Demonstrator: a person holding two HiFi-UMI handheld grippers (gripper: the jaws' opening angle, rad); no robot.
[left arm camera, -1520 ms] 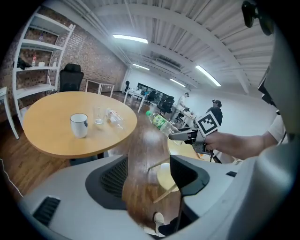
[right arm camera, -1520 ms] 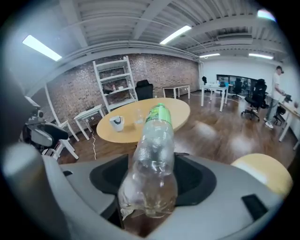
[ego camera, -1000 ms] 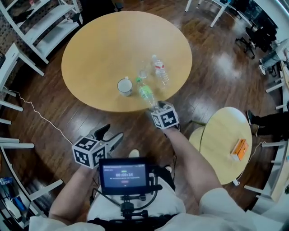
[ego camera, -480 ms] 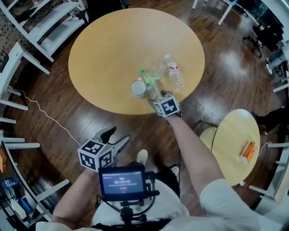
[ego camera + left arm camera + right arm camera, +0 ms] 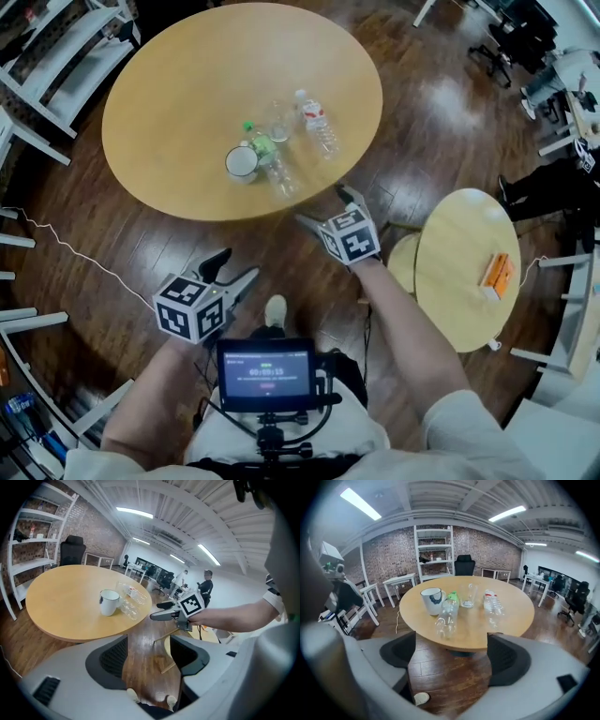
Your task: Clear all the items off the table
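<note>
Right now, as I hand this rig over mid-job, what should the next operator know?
Left gripper: jaws open, empty, low over the floor, short of the table.
Right gripper: jaws opening, nothing between them, just off the table's near edge.
On the table: mug, green-capped bottle lying on its side beside it, glass upright, red-labelled bottle lying down.
Done: nothing cleared that these views show.
Left: all four things to take off the table; the green-capped bottle lies nearest the right gripper.
</note>
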